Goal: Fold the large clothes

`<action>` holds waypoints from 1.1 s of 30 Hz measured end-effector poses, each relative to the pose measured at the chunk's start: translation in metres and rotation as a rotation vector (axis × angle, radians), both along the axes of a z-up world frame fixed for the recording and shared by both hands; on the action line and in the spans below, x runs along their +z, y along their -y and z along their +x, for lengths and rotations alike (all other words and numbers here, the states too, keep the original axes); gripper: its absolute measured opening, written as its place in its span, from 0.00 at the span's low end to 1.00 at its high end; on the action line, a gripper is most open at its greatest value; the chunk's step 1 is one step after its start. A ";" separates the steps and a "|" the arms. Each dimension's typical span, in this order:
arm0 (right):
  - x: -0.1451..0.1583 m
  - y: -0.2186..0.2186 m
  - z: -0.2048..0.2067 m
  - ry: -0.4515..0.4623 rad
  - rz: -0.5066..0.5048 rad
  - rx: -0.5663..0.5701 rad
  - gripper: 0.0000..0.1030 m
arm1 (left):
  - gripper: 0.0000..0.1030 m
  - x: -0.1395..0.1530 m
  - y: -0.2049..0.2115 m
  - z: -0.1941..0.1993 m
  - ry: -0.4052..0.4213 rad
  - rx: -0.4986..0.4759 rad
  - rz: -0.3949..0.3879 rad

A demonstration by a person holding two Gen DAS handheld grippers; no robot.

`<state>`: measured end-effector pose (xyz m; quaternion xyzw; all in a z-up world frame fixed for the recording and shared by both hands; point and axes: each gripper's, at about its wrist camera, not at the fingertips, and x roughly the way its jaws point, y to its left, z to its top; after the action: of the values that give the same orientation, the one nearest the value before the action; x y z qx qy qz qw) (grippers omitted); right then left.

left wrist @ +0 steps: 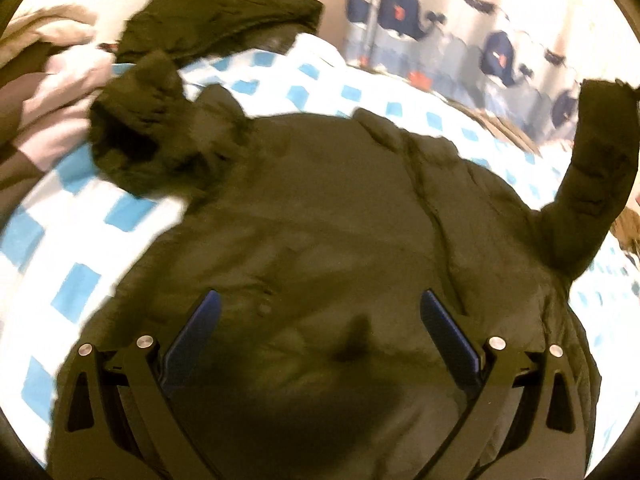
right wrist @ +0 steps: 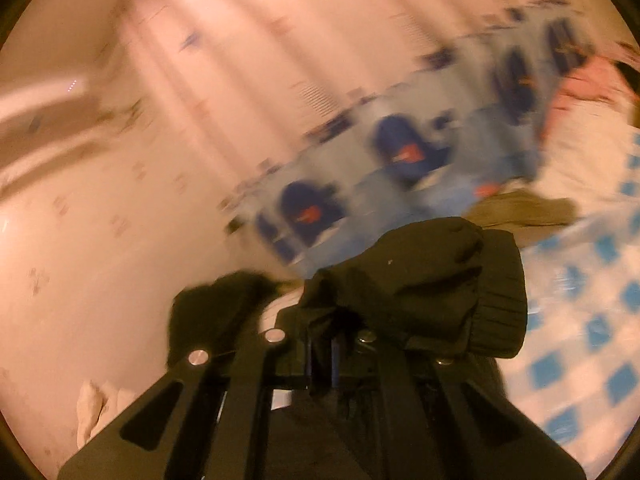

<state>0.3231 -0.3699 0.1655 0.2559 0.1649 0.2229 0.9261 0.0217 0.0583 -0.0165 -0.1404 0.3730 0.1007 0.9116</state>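
A large dark olive-green padded jacket [left wrist: 320,208] lay spread on a white bedsheet with blue squares [left wrist: 80,216], filling the centre of the left wrist view. The left gripper [left wrist: 320,320] hovered over the jacket's body, its blue-padded fingers [left wrist: 200,320] spread wide with nothing between them. At three o'clock one jacket sleeve [left wrist: 596,168] was lifted upright off the bed. In the blurred right wrist view, the right gripper [right wrist: 322,364] had its fingers closed tight on that sleeve's ribbed cuff [right wrist: 496,312], which bunched over them toward one o'clock. A whale-patterned curtain [left wrist: 496,52] hung beyond the bed, and pale crumpled clothes [left wrist: 52,80] sat at ten o'clock.
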 end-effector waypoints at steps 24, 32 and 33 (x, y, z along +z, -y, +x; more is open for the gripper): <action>-0.264 -0.372 -0.003 -0.495 -0.561 0.540 0.85 | 0.94 0.024 -0.086 -0.016 0.049 0.195 -0.098; -0.217 -0.328 -0.020 -0.376 -0.394 0.559 0.86 | 0.93 0.021 -0.090 -0.016 0.042 0.205 -0.119; -0.212 -0.310 -0.014 -0.370 -0.324 0.506 0.86 | 0.93 0.019 -0.091 -0.016 0.035 0.213 -0.124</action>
<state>0.3092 -0.0594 -0.0462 0.0927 0.4214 0.3659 0.8246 0.0058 0.1491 0.0027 -0.2370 0.3453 0.1713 0.8918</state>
